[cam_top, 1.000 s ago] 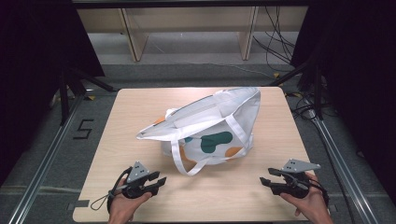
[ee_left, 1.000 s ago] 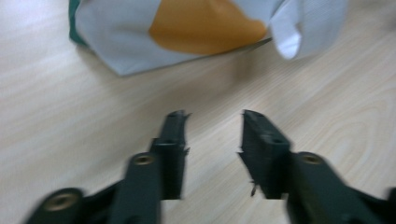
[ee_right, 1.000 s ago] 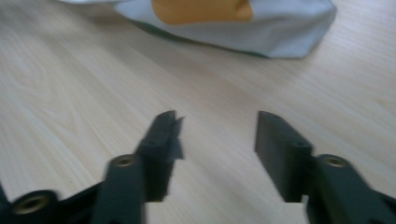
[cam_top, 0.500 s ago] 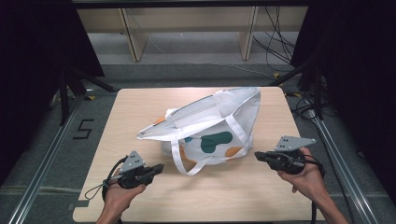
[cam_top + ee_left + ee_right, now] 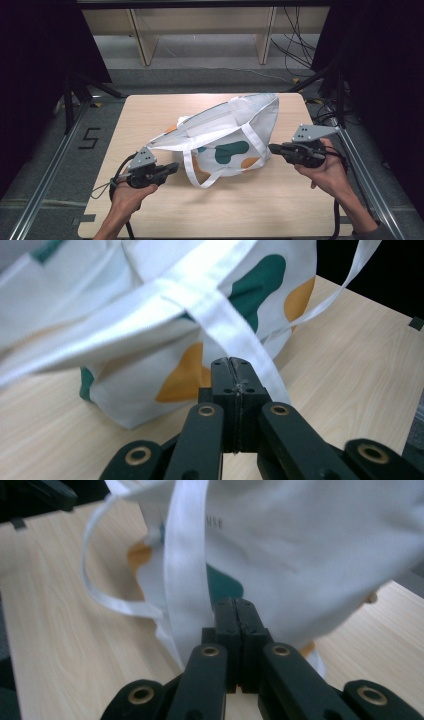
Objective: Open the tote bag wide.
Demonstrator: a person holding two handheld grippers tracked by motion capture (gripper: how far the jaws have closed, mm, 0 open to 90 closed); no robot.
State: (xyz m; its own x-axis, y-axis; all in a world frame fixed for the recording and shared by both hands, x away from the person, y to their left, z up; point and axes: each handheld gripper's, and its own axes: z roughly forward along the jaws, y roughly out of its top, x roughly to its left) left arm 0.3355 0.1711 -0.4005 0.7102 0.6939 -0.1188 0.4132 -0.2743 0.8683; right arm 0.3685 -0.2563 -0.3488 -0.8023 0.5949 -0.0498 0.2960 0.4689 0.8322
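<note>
Bag [image 5: 227, 137]: white tote w/ green and orange blobs, lying on its side at centre of table [image 5: 150, 112]. Mouth end lifted toward far right; bottom end toward near left. One white strap [image 5: 200, 172] loops down onto the tabletop at the near side.

L gripper [image 5: 172, 167]: held in L hand [image 5: 127, 192], near-left of bag, jaws pointing right toward the bag's lower edge. Tips just beside the strap loop; contact cannot be confirmed from high view. In left gripper view, jaws pressed together w/ nothing between them [image 5: 234, 371]; a strap [image 5: 235, 335] crosses just beyond the tips, bag body [image 5: 150, 375] behind it, resting on the wood.

R gripper [image 5: 274, 148]: held in R hand [image 5: 327, 172], right of bag, jaws pointing left at the bag's right side, tips at or just short of the fabric. In right gripper view, jaws also pressed together, empty [image 5: 235, 611]; a strap [image 5: 187, 565] hangs just left of the tips, and white fabric [image 5: 320, 550] looms above and right of them.

Bag sits between the two grippers, L one nearer the person, R one slightly farther up the table.
</note>
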